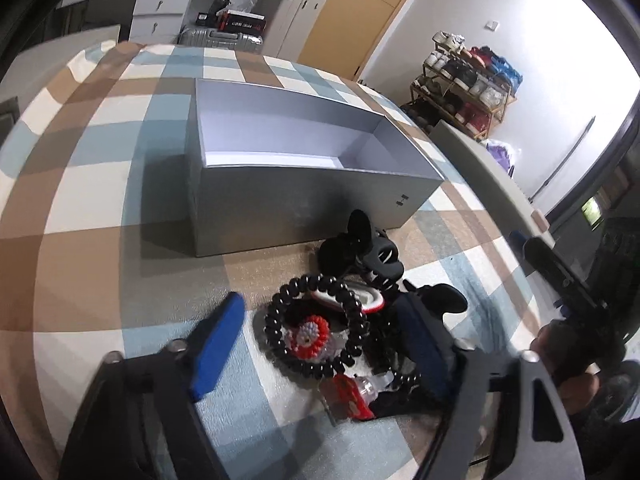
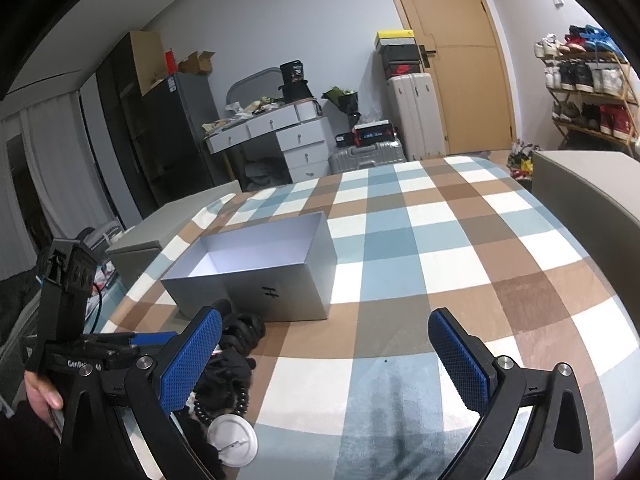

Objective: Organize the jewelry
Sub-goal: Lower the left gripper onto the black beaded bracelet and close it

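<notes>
Left gripper (image 1: 320, 336) jaws half-open straddle the black bead bracelet (image 1: 320, 326); close squarely on it alone. Right gripper (image 2: 324, 360) jaws wide, empty.

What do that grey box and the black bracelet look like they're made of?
The grey box looks like stiff cardboard with a matte silver-grey outside and a plain white lining; its straight, thin walls suggest that. The black bead bracelet shows glossy round beads, perhaps polished wood, stone or plastic; the pictures cannot settle which.

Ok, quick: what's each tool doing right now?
Left tool: open around the black bead bracelet, pads not pressing it.
Right tool: open, empty, over the checked cloth.
</notes>
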Demonstrator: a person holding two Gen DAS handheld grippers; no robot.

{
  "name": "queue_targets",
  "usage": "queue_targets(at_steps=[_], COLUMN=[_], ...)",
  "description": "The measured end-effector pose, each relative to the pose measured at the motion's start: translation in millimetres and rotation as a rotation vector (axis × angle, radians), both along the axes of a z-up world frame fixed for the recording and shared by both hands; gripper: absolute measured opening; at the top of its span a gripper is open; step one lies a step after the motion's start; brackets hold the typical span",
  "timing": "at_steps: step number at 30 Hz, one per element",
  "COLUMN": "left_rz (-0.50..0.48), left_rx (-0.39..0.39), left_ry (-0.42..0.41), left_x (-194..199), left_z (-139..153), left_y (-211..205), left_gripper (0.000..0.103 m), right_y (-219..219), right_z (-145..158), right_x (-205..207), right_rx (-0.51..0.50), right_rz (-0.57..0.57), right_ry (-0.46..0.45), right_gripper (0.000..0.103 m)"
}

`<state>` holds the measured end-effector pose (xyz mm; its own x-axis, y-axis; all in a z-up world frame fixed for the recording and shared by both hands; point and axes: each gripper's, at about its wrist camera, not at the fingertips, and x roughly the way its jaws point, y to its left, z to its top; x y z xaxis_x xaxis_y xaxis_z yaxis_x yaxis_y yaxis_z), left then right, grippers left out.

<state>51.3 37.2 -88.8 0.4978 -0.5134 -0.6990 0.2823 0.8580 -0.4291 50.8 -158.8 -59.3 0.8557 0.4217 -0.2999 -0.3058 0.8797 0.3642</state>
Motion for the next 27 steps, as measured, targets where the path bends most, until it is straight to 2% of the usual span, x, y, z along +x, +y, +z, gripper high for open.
queue_targets(at_steps=[3,5,13,21,27], left_rz=[0.005,0.0,0.017,0.039,0.068], left_rx=[0.013,0.019,0.08,0.065,0.057], left_ry=[0.003,0.001,-0.051,-0.087,-0.14], left_x=[2.6,-1.5,-11.2,-18.3,-29.0], left_z=[-1.8,-2.4,1.1,10.5,26.5], left_y=[3.5,3.0,1.1,6.4,15.6], left_gripper=[0.049,0.045,0.039,0.039,0.039], right_y=[-0.6,-0.2,4.4,12.4,23.6], right_z=[-0.9,-0.7,1.8,8.4,4.2], right_x=[0.9,1.4,-1.8,-7.9,-3.9], right_rx=[-0.001,-0.004,-0.018,-0.037,-0.002], right_rz=[0.0,-0.001,0.002,0.016,0.142], right_ry=[0.007,-0.001,0.018,0.017,0.074], right_gripper=[0.103,0.103,0.103,0.103,0.103])
